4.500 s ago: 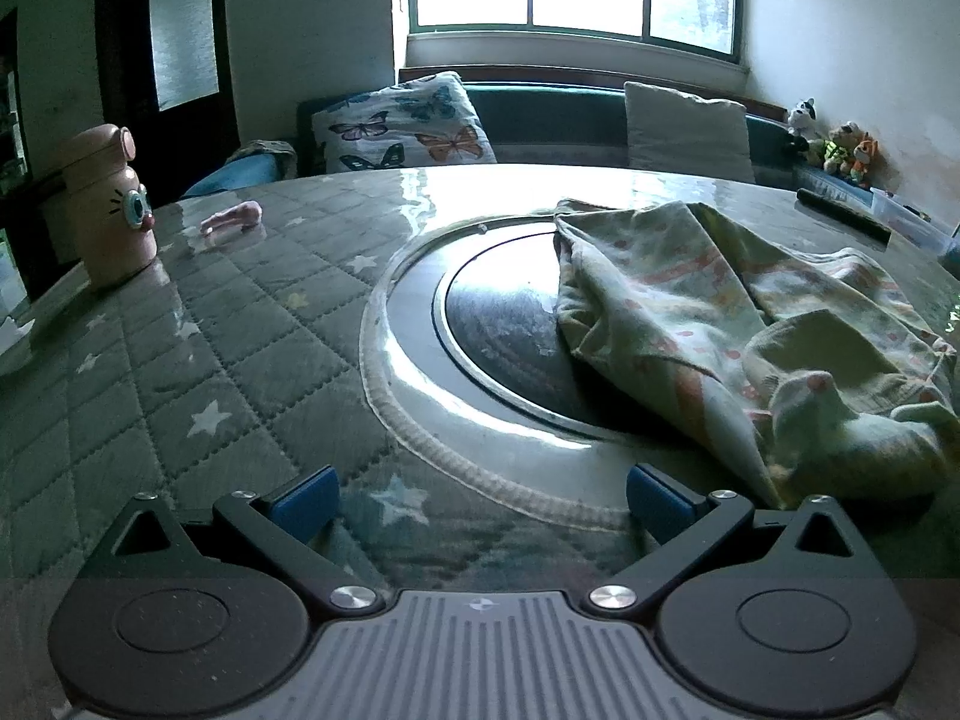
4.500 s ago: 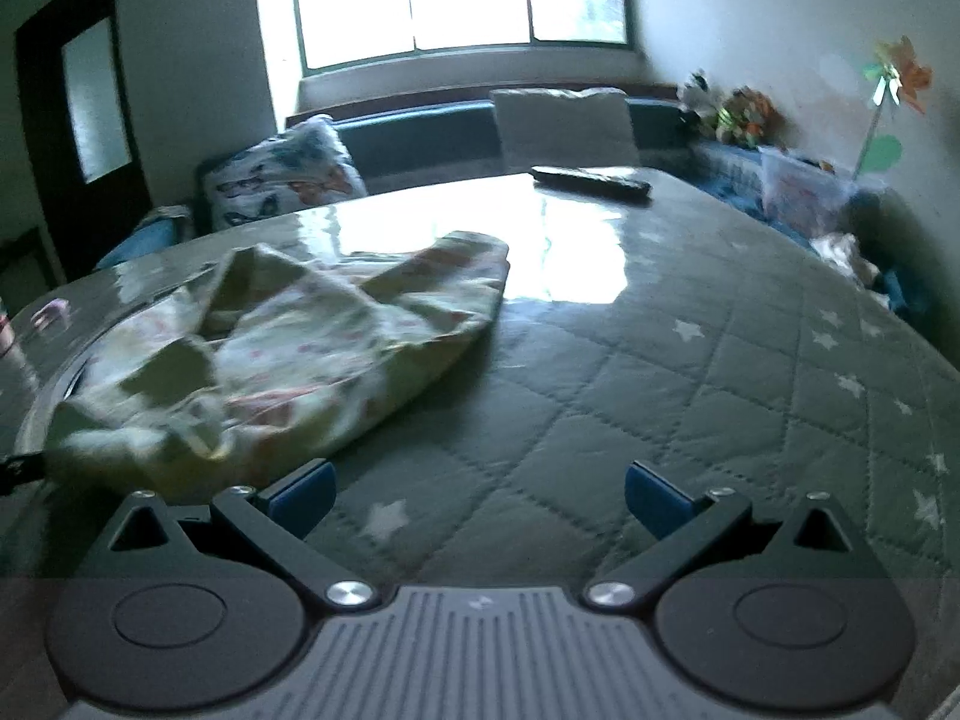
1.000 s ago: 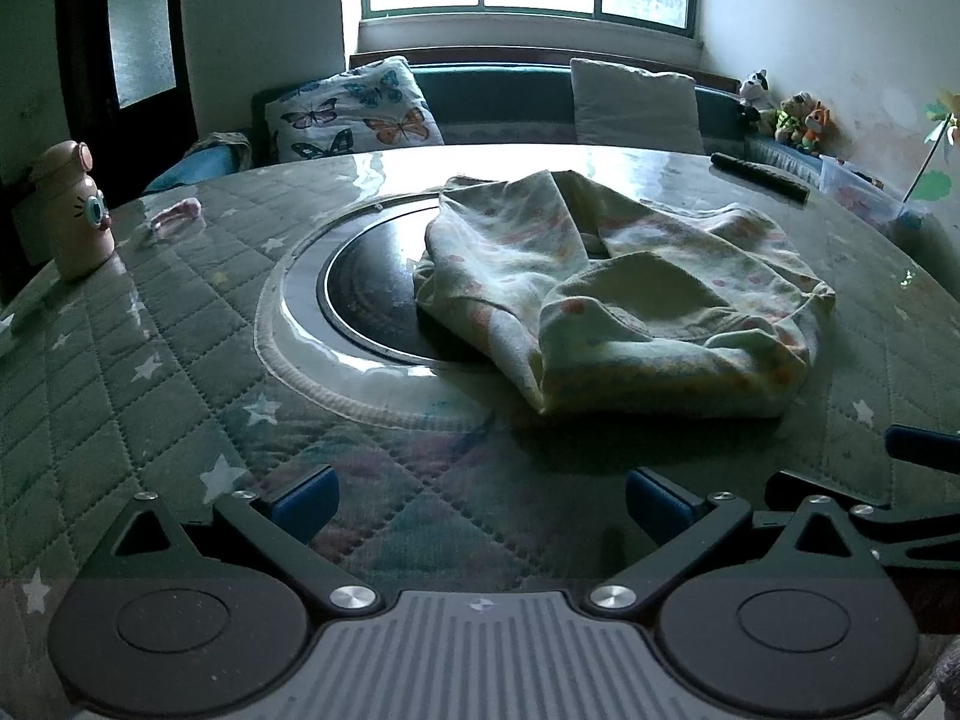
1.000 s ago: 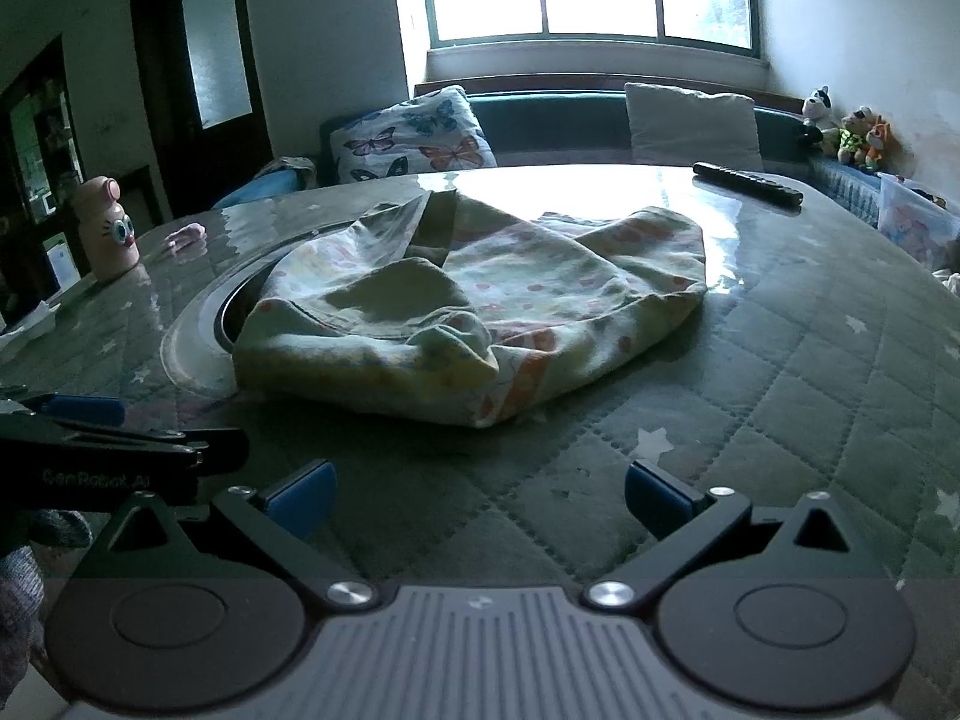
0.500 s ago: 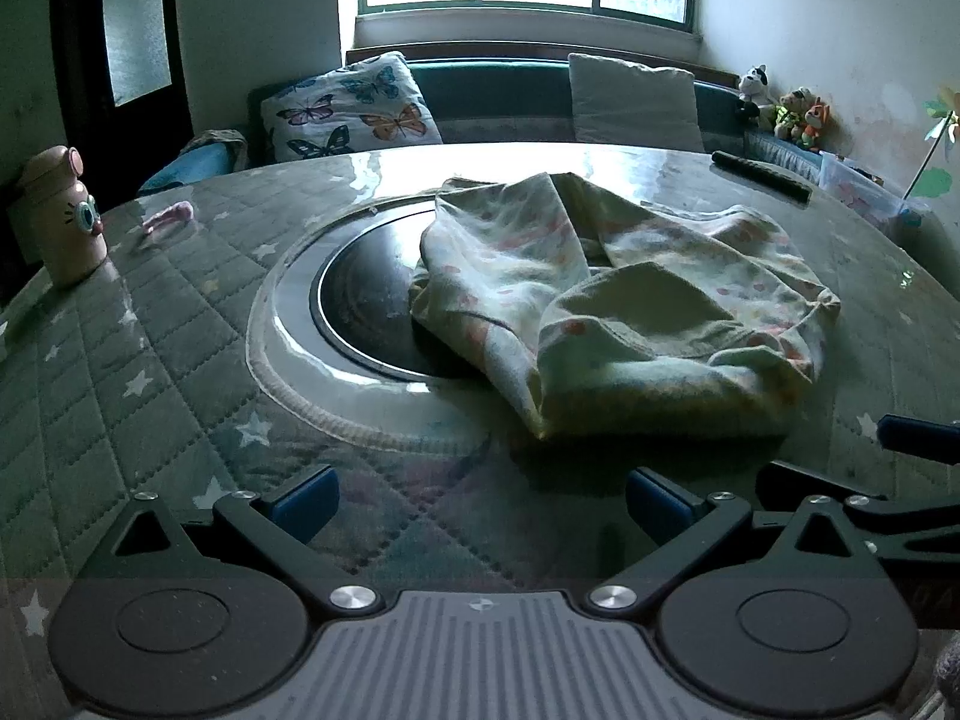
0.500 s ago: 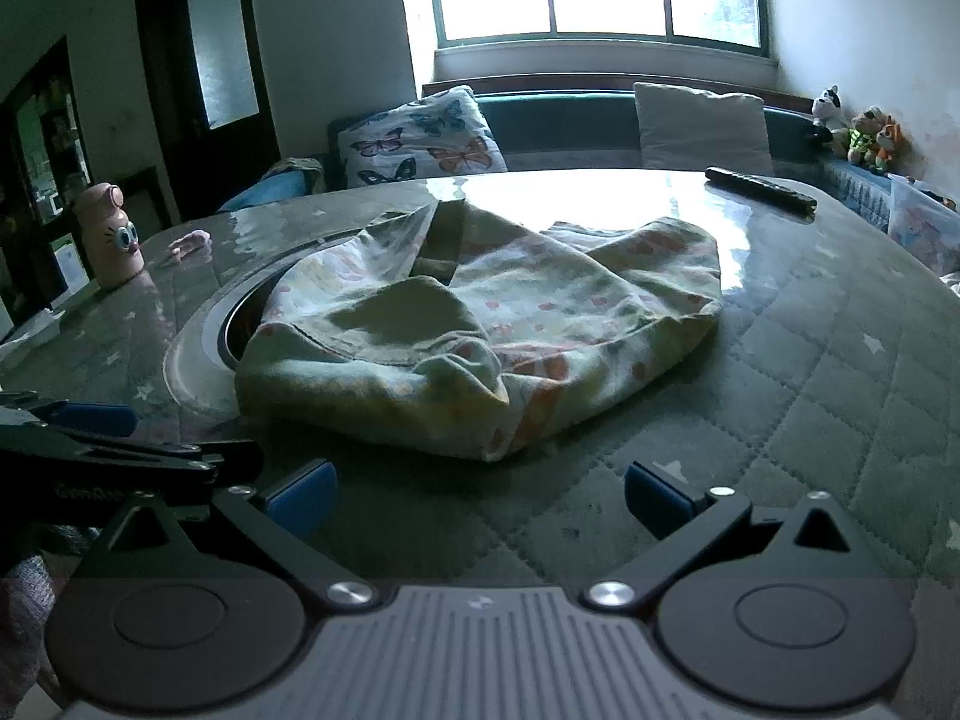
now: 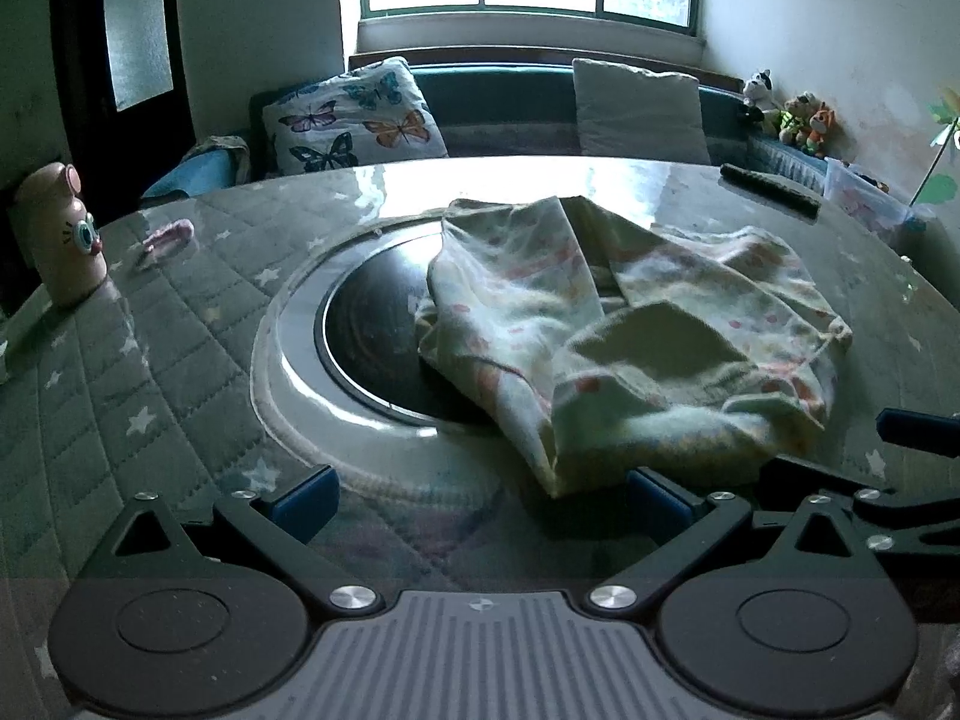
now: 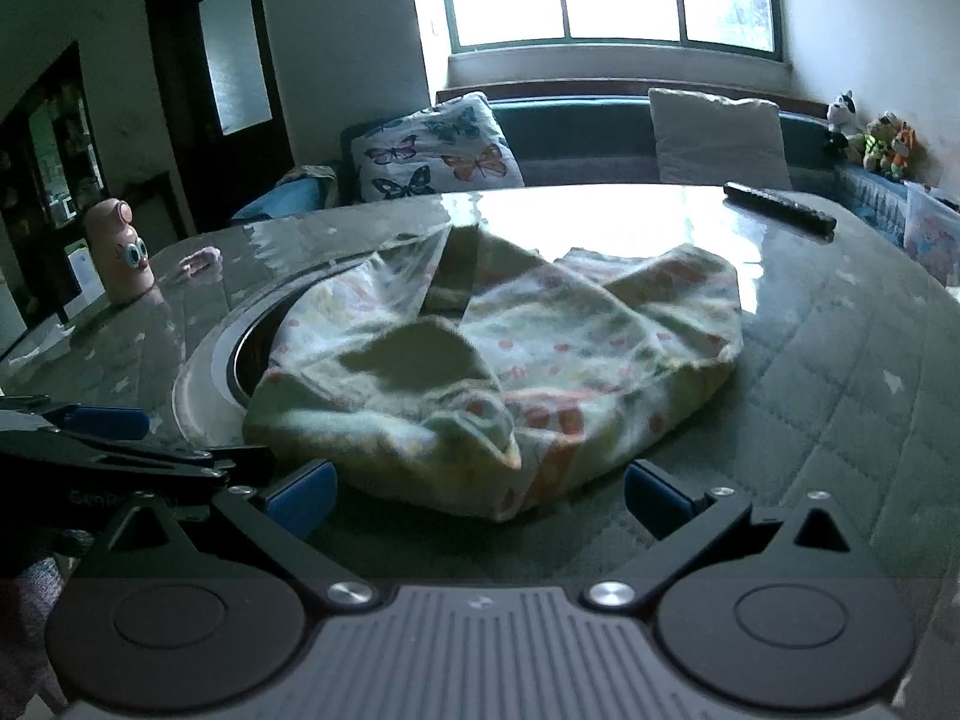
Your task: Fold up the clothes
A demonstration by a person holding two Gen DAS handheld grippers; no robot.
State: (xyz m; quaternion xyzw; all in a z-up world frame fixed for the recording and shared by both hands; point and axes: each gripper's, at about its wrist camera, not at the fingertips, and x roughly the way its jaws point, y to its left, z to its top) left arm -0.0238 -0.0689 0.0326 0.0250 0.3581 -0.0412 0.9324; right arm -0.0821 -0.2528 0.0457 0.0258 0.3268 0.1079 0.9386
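A crumpled pale garment (image 7: 630, 324) with small pink and orange prints lies in a heap on the round table, partly over the dark centre disc (image 7: 372, 336). It also shows in the right wrist view (image 8: 510, 360). My left gripper (image 7: 480, 495) is open and empty, its fingers just short of the garment's near edge. My right gripper (image 8: 480, 495) is open and empty, its fingers either side of the garment's near edge. The right gripper's fingers show at the right of the left wrist view (image 7: 918, 426).
The table has a quilted star-pattern cover (image 7: 120, 372). A pink bottle with eyes (image 7: 60, 234), a small pink object (image 7: 168, 237) and a black remote (image 7: 771, 189) lie on it. A sofa with cushions (image 7: 354, 120) stands behind.
Both grippers have moved forward and lower toward the garment's near edge. The garment has not moved and both stay open.
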